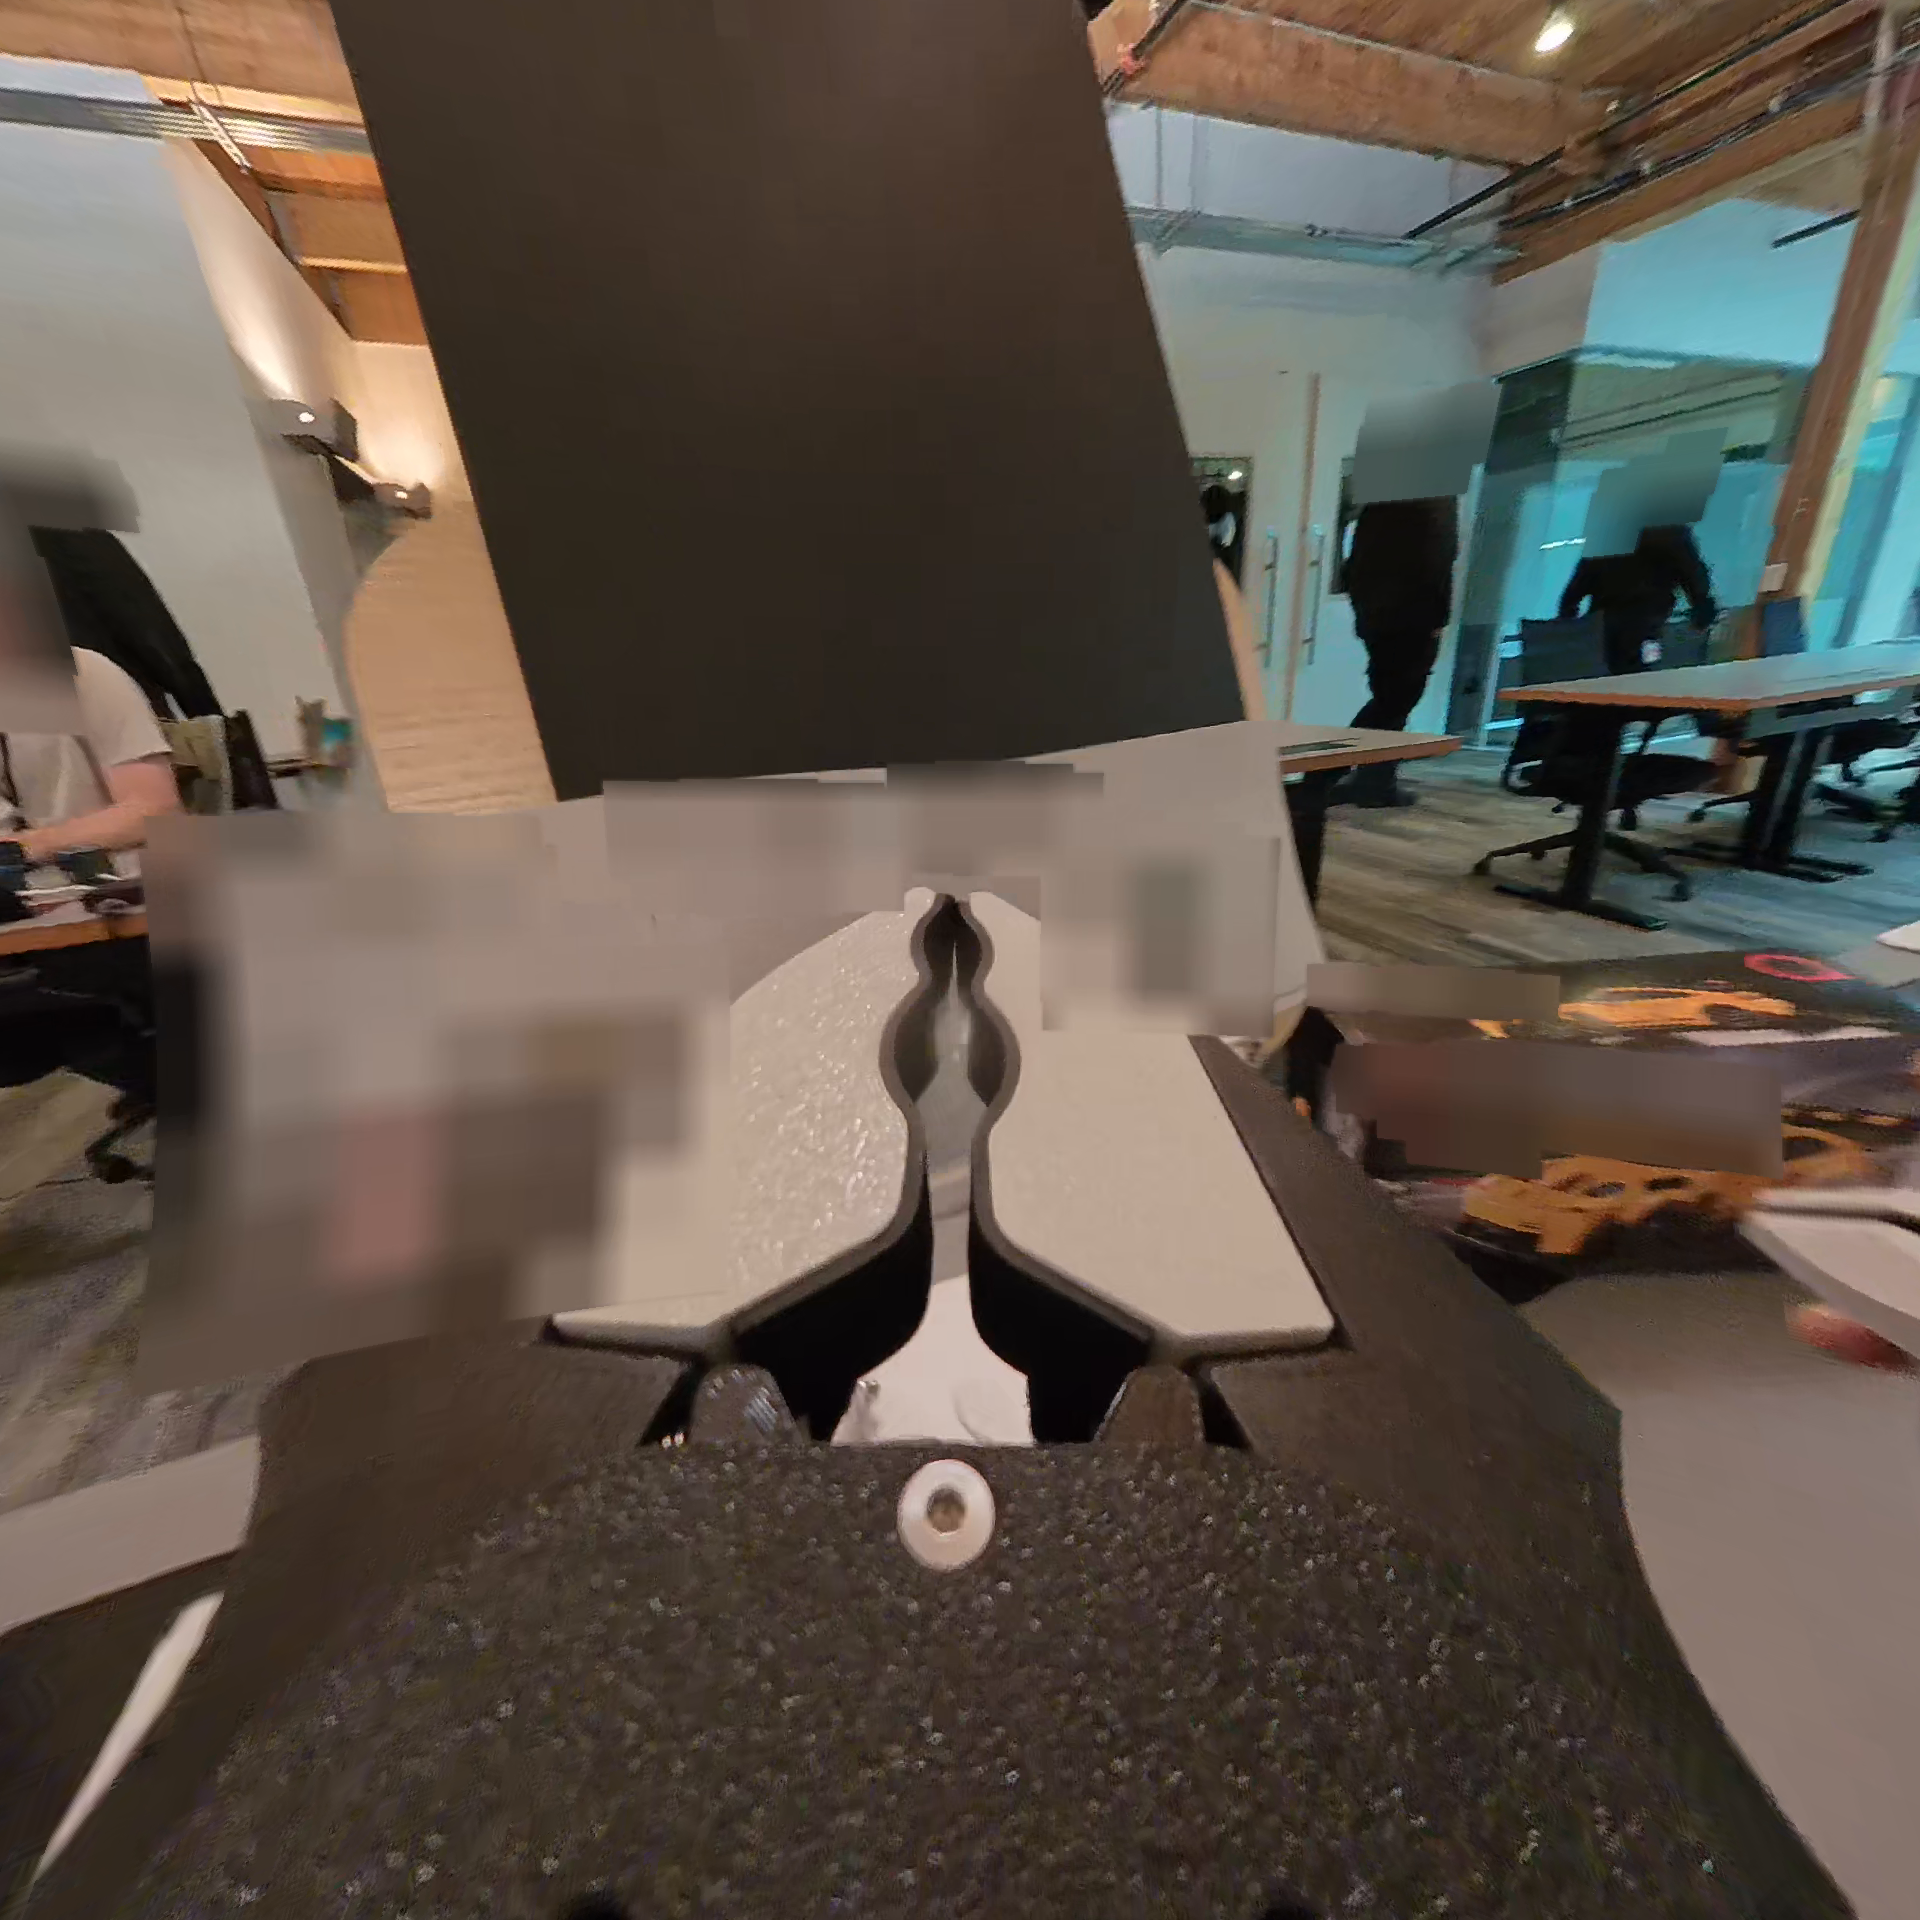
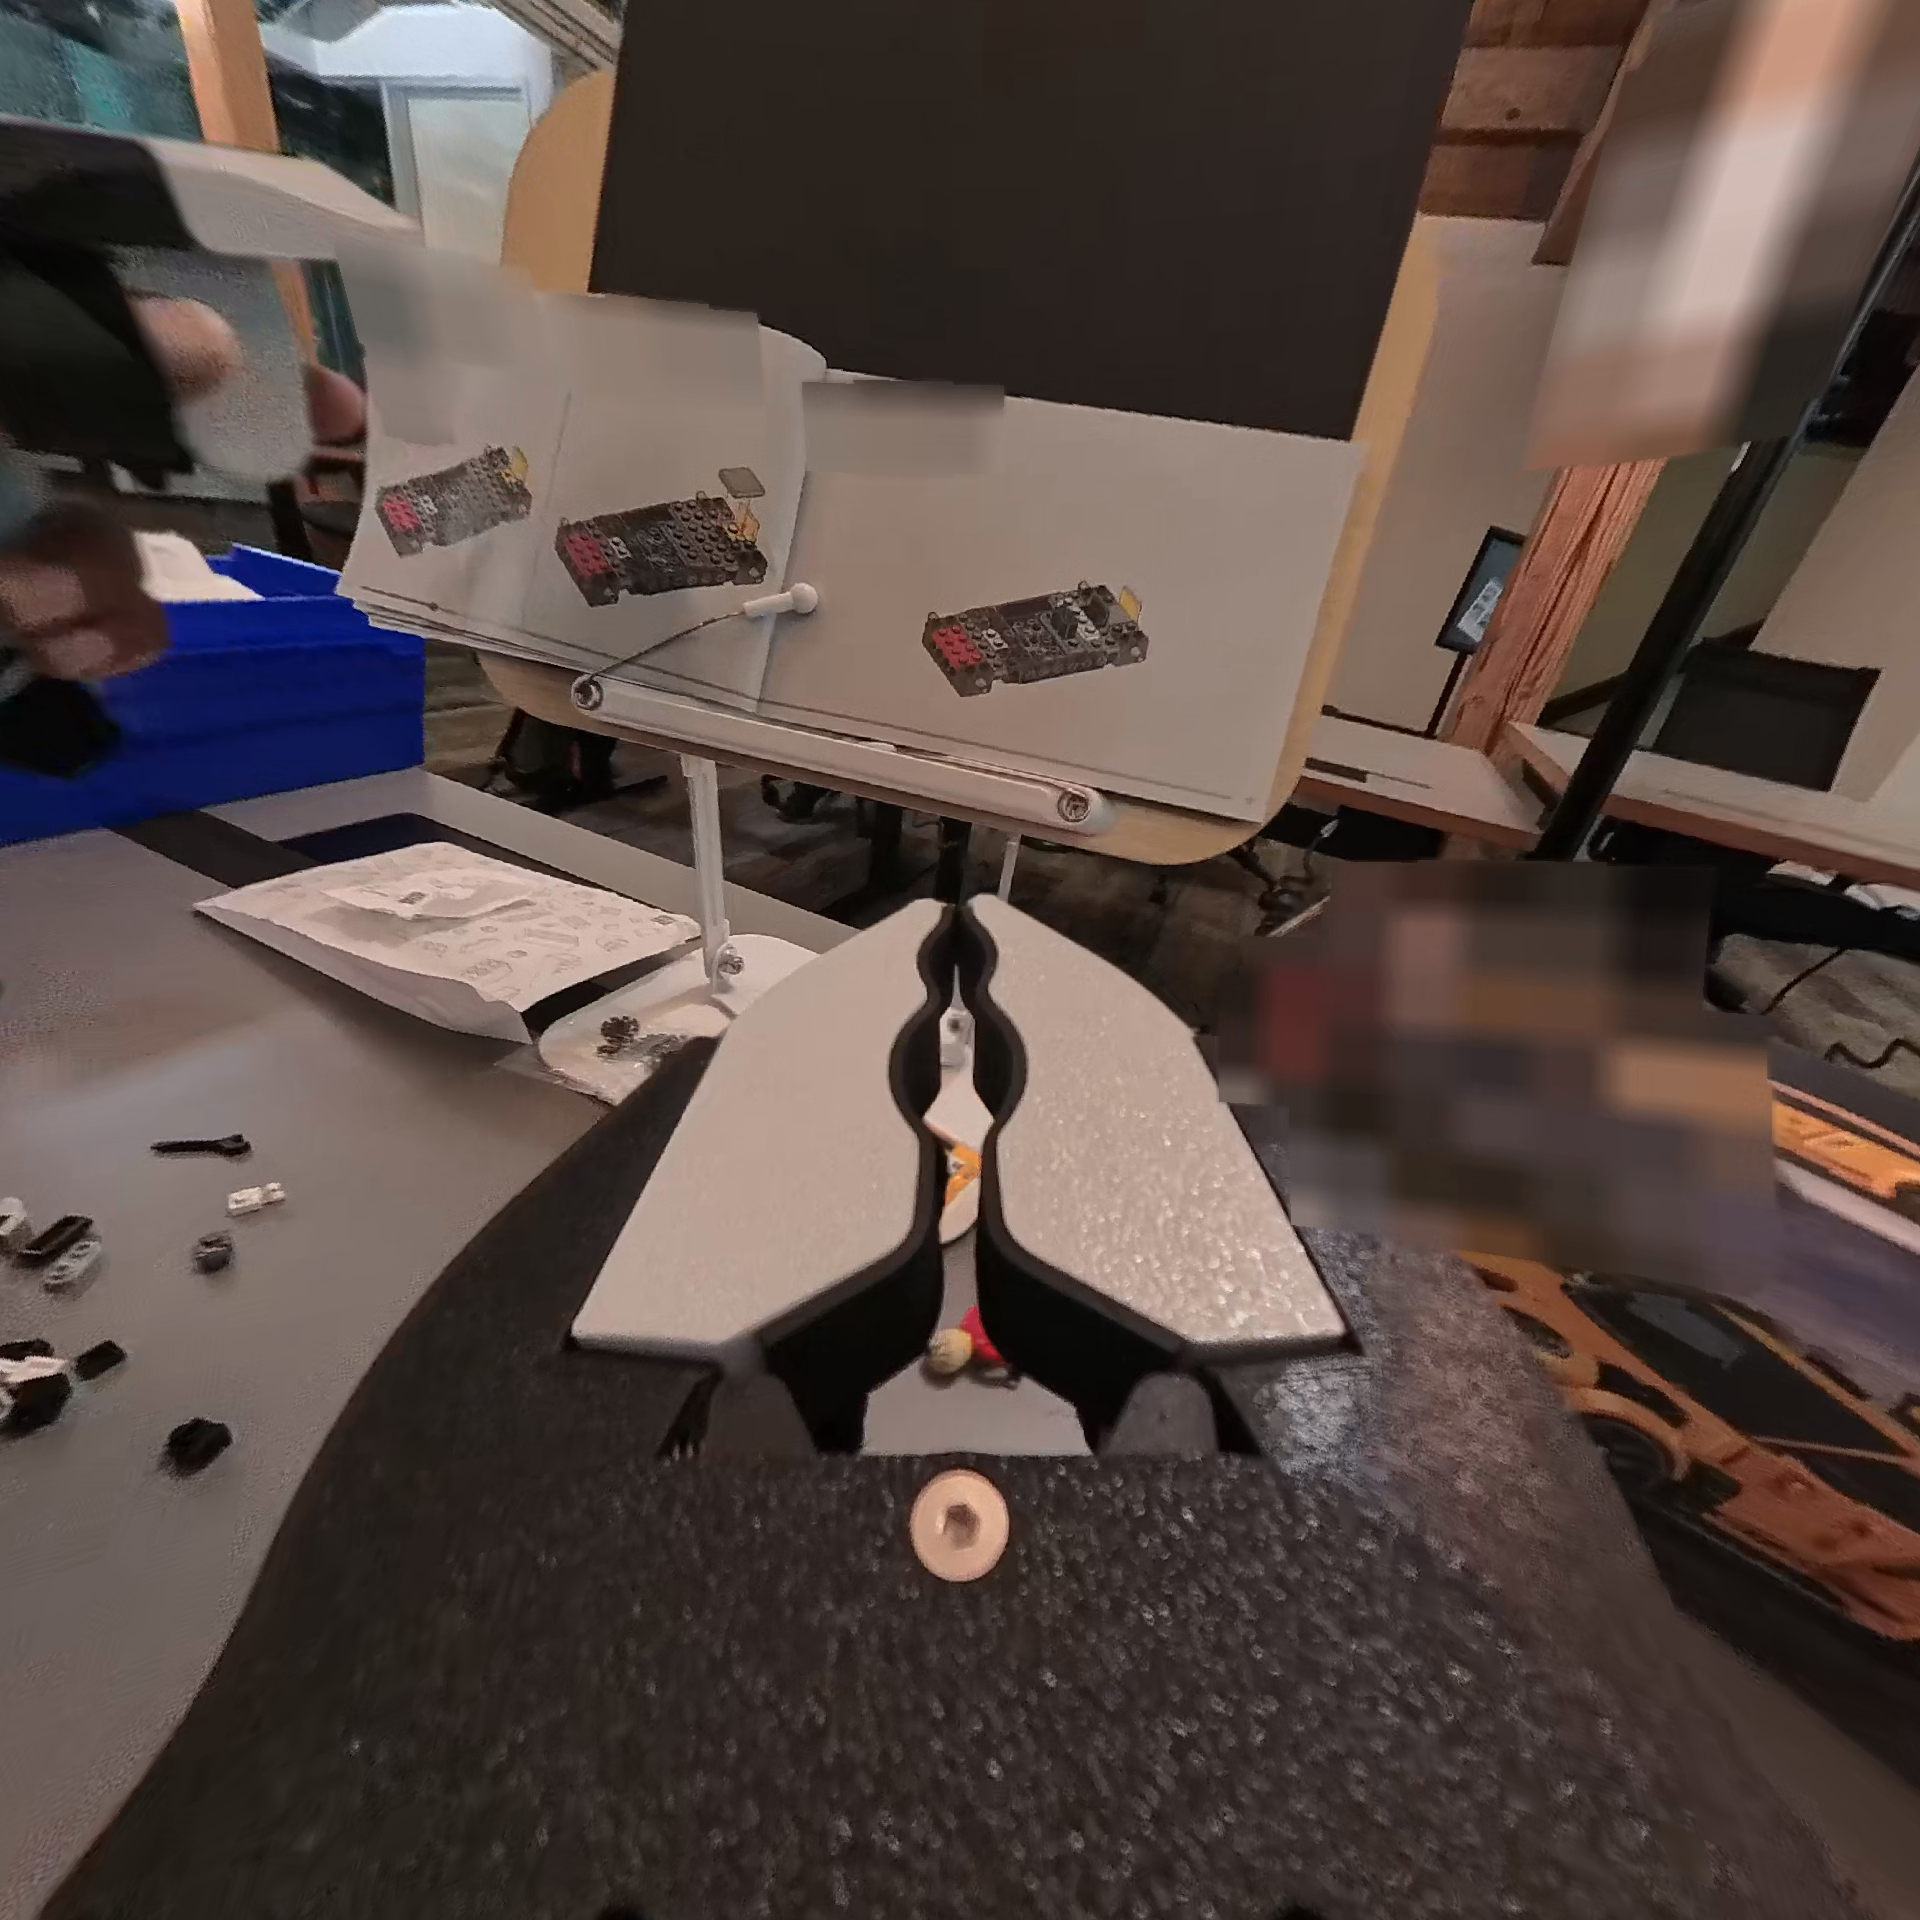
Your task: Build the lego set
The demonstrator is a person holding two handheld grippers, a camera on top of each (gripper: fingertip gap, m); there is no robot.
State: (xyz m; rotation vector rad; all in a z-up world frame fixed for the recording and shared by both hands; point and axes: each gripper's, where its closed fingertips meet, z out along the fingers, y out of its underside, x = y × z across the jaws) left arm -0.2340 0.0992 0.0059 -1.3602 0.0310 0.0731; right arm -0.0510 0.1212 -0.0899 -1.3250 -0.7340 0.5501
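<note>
Both claws are pressed together with nothing between their tips: the left claw (image 1: 951, 914) is raised toward the instruction booklet (image 1: 1143, 831) on its stand, and the right claw (image 2: 958, 914) hovers above the grey table (image 2: 312, 1039), pointing at the same booklet (image 2: 1039, 520) propped open on a wooden stand (image 2: 1195, 831). Left of the right claw, small black and grey lego pieces (image 2: 197, 1444) lie scattered on the table, with a white paper bag (image 2: 447, 925) farther back and a blue bin (image 2: 260, 665) beyond it. The lego box (image 2: 1714, 1403) showing an orange car lies to the right.
</note>
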